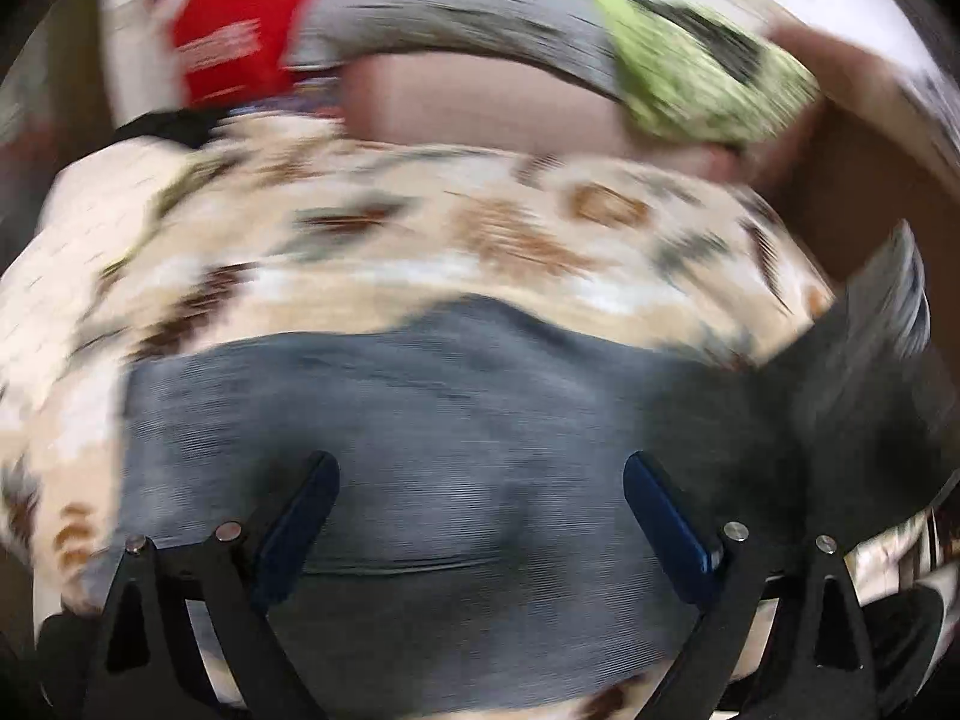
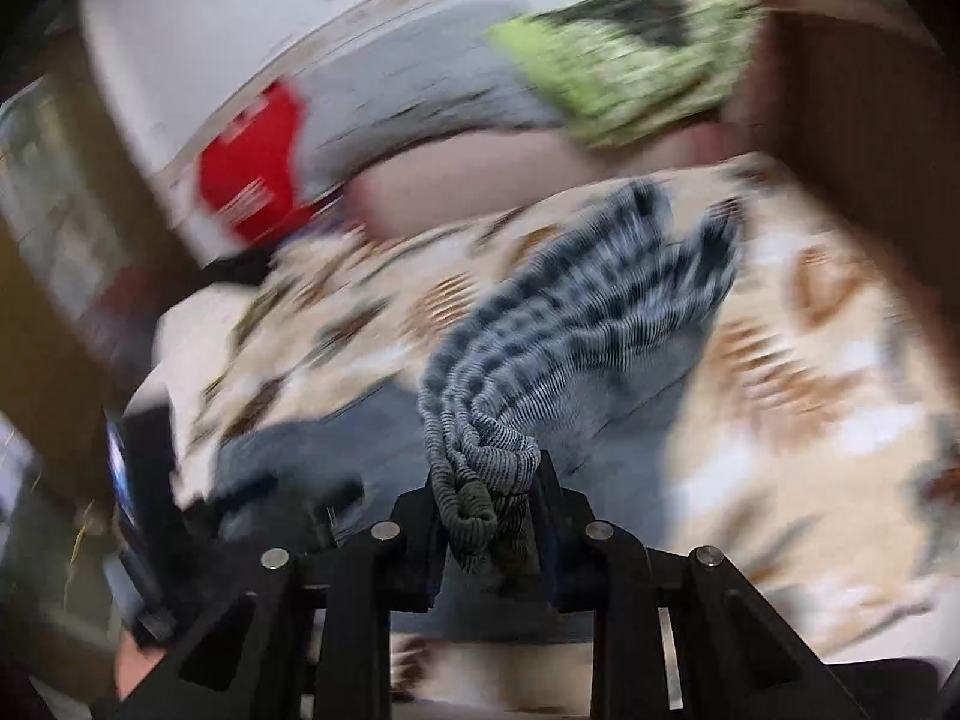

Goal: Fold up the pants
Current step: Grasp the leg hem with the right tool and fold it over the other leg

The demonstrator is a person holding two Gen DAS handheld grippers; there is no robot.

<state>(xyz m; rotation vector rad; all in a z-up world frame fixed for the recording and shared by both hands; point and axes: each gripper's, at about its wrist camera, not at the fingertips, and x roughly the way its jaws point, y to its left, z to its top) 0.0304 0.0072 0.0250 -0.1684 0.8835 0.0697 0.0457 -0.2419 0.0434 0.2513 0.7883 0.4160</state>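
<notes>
Both views are motion-blurred. The grey-blue pants (image 1: 420, 420) lie spread on a patterned beige blanket (image 1: 360, 240). My left gripper (image 1: 480, 510) is open just above the pants, its blue-padded fingers (image 1: 300, 516) wide apart and empty. My right gripper (image 2: 489, 516) is shut on a bunched end of the pants (image 2: 480, 456), which trail away from the jaws as a checked, ribbed strip (image 2: 600, 300) over the blanket (image 2: 810, 420). The left gripper shows as a dark shape at the left edge of the right wrist view (image 2: 144, 480).
A red item (image 1: 234, 36), a grey cloth (image 1: 450, 6) and a lime-green and black item (image 1: 702, 72) lie at the far side of the bed by a pink pillow (image 1: 480, 102). Brown wooden furniture (image 2: 870, 150) stands at the right.
</notes>
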